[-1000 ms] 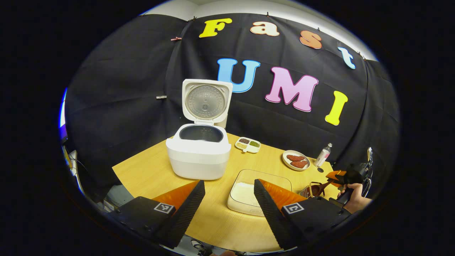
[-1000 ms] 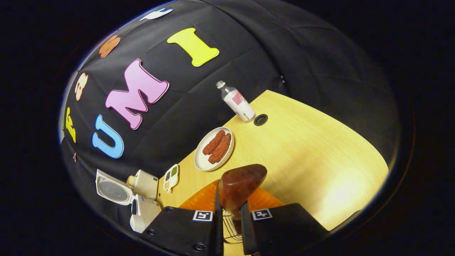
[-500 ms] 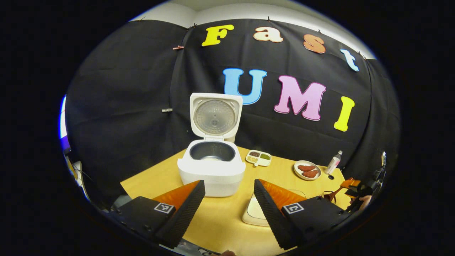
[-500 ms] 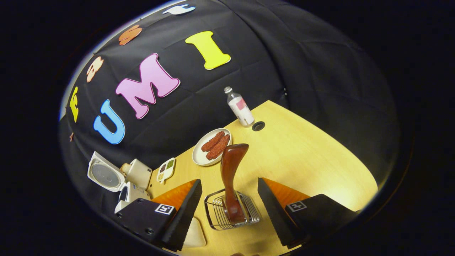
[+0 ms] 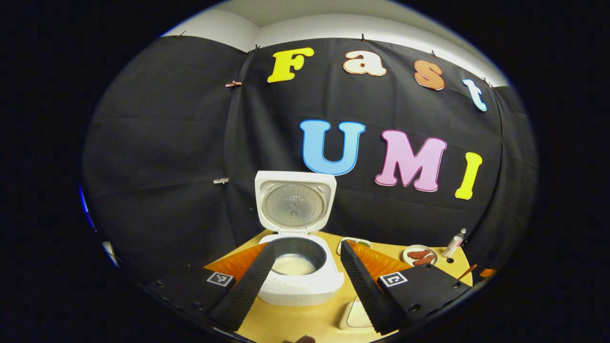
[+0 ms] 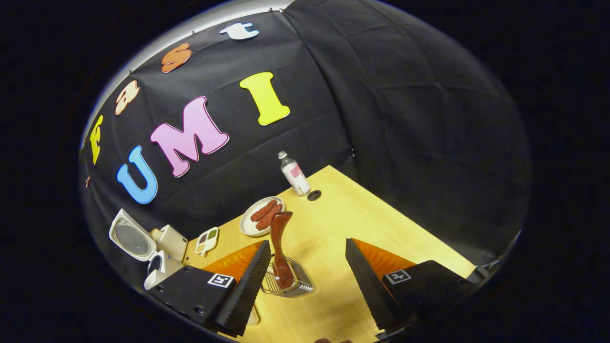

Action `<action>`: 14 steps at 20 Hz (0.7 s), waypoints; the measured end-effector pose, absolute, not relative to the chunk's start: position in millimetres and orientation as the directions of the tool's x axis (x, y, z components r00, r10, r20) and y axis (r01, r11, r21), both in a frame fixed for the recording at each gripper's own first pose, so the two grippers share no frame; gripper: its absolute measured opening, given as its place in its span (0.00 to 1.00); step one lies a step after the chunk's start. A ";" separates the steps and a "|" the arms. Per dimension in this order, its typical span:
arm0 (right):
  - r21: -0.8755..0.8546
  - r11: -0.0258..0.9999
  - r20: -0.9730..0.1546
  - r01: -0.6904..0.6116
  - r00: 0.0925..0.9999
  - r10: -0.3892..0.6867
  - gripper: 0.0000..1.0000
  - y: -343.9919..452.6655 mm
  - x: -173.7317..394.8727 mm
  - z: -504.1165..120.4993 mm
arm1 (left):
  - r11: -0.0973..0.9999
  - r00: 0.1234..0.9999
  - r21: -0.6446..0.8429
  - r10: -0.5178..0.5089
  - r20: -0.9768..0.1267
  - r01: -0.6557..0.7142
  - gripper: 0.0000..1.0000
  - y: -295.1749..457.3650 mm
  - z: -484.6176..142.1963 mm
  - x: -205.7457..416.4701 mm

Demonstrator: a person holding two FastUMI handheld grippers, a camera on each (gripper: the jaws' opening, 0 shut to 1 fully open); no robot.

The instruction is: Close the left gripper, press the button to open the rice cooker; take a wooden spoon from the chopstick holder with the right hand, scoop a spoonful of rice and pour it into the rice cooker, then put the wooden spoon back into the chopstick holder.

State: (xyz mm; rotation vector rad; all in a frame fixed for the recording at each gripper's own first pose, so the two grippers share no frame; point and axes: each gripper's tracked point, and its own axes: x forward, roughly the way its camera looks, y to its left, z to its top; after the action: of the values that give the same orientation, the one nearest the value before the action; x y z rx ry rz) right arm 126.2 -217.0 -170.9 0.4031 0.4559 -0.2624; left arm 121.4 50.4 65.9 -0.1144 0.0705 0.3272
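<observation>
Left gripper view: the left tool [image 5: 307, 274] is held spread and empty above the near edge of the worktop [image 5: 295, 321]. The cooker [image 5: 298, 271] is seen between its fingers, lid [image 5: 294, 205] raised upright, with rice [image 5: 293, 265] in the pot.

In the right gripper view, the right tool [image 6: 305, 276] is likewise spread with nothing gripped. The spoon [image 6: 279, 250] is stood in the wire holder [image 6: 290, 281] (bowl end up, leaning slightly), just beside the left finger [image 6: 245, 286] but apart from it. A plate [image 6: 261, 221] and a bottle [image 6: 294, 174] are set along the worktop's far edge, by the wall.
</observation>
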 end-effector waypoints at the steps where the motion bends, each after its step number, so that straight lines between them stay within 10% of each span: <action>1: 0.307 0.889 -0.473 0.340 0.865 -0.168 0.99 -218.2 115.5 -167.7 | 0.943 0.947 -0.098 0.311 -0.078 -0.317 0.96 57.9 78.5 133.3; 14: 0.026 0.949 -0.327 0.315 0.899 -0.290 0.98 -174.4 44.3 -104.4 | 0.961 0.964 -0.105 0.262 0.038 -0.257 0.95 162.9 181.7 312.5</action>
State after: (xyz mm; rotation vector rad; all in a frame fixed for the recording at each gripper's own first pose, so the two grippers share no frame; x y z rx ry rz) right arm 44.3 -174.4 -104.4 0.0791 0.3265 -0.3136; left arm 312.5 162.9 181.7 -0.0991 -0.0516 0.2632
